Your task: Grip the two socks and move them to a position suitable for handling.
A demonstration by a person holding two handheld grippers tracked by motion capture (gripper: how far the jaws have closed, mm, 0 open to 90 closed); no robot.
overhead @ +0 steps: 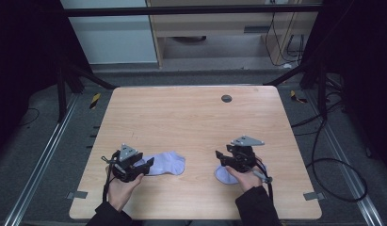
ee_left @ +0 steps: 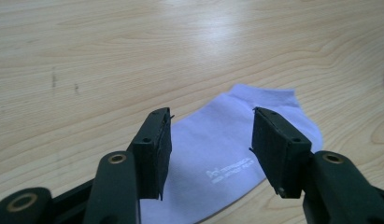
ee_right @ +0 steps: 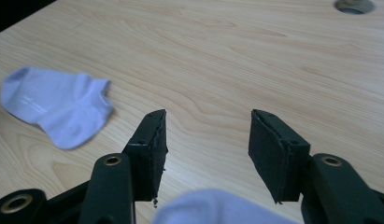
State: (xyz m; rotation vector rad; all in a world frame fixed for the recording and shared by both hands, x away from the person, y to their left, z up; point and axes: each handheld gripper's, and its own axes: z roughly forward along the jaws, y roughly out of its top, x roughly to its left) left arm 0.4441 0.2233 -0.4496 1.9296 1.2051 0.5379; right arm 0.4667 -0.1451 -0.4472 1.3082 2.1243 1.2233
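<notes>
Two pale lilac ankle socks lie on the wooden table (overhead: 191, 117). One sock (overhead: 166, 163) lies flat by the front left, with small white print on it (ee_left: 217, 154). My left gripper (overhead: 145, 165) hovers over its near end, open, jaws wide apart above the cloth (ee_left: 210, 126). The other sock (overhead: 223, 175) lies at the front right, partly under my right hand. My right gripper (overhead: 221, 157) is open just above and beyond it with nothing between the jaws (ee_right: 208, 126). In the right gripper view that sock (ee_right: 213, 205) sits at the bottom edge and the first sock (ee_right: 59, 105) lies farther off at left.
A round grey grommet (overhead: 226, 98) sits near the table's far edge. Black frame legs (overhead: 64, 89) stand at the far corners, and cables (overhead: 332, 160) lie on the floor to the right. Bare wood stretches beyond both socks.
</notes>
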